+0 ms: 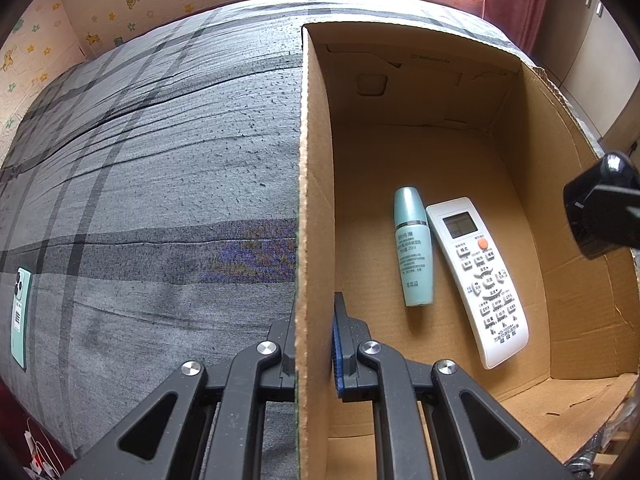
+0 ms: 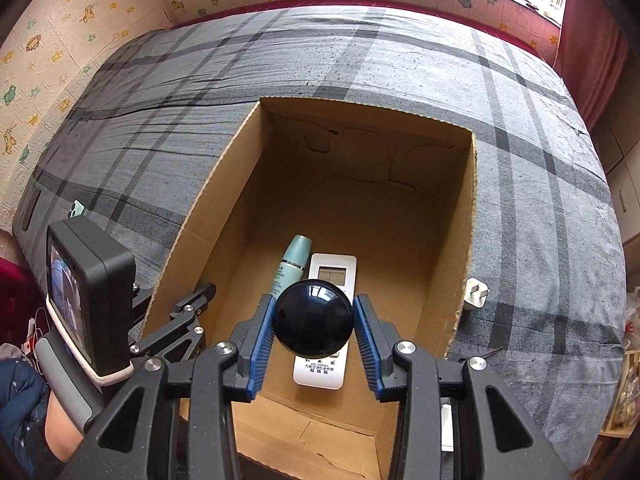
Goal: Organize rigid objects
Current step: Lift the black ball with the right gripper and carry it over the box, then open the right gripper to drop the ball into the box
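Black and glossy, the ball [image 2: 314, 316] sits clamped between the blue pads [image 2: 260, 344] of the right gripper [image 2: 314, 330], jaws closed on its sides, hanging over the open box [image 2: 472, 216], presumably so it can be lowered in beside what is already packed. At about nine o'clock from it, the left gripper [image 1: 314, 344] straddles the box's left wall [image 1: 316, 200], one finger inside and one outside, apparently pinching the cardboard to steady it on the soft bed [image 1: 160, 160]; whether the pads truly bite I cannot tell. Below the ball, on the box floor, lie the remote [image 1: 478, 280] and, touching it at its ten o'clock, the teal bottle [image 1: 412, 248]. The remote lies directly under the ball, so free floor lies towards twelve o'clock. Outside, a white plug [image 2: 476, 294] rests against the right wall at three o'clock, and a green phone [image 1: 20, 316] lies far left.
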### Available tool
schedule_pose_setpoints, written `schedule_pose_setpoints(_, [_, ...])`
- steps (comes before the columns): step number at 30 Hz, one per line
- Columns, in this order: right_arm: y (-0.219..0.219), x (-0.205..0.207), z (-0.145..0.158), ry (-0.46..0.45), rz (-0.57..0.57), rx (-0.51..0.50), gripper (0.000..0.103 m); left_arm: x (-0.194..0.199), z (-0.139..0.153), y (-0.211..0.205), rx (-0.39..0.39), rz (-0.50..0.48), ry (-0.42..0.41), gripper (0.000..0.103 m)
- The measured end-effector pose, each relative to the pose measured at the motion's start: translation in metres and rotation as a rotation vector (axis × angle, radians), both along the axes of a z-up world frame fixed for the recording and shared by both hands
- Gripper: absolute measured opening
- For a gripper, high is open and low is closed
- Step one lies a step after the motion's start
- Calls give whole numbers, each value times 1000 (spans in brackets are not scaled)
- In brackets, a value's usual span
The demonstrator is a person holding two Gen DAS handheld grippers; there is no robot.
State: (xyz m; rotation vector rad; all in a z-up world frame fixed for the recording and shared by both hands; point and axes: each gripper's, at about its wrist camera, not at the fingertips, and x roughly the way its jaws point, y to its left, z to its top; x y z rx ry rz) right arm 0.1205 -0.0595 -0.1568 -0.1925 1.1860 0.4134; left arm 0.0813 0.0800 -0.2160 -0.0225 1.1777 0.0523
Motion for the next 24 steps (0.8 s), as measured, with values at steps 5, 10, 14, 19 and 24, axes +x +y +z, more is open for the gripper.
schedule_pose_setpoints(5, [10, -3, -23, 38, 7, -12, 42, 0, 0, -1, 1, 0, 0, 12])
schedule_pose_setpoints(10, [15, -3, -45, 83, 4, -18, 42, 0, 1, -2, 3, -1, 0, 12])
schedule_pose_setpoints(14, [17, -3, -59, 110, 0, -32, 42, 0, 1, -2, 2, -1, 0, 12])
schedule_pose_setpoints(19, [19, -2, -70, 138, 0, -46, 42, 0, 2, -2, 6, -3, 0, 12])
schedule_pose_setpoints(24, [19, -2, -75, 154, -2, -47, 43, 0, 2, -3, 8, -3, 0, 12])
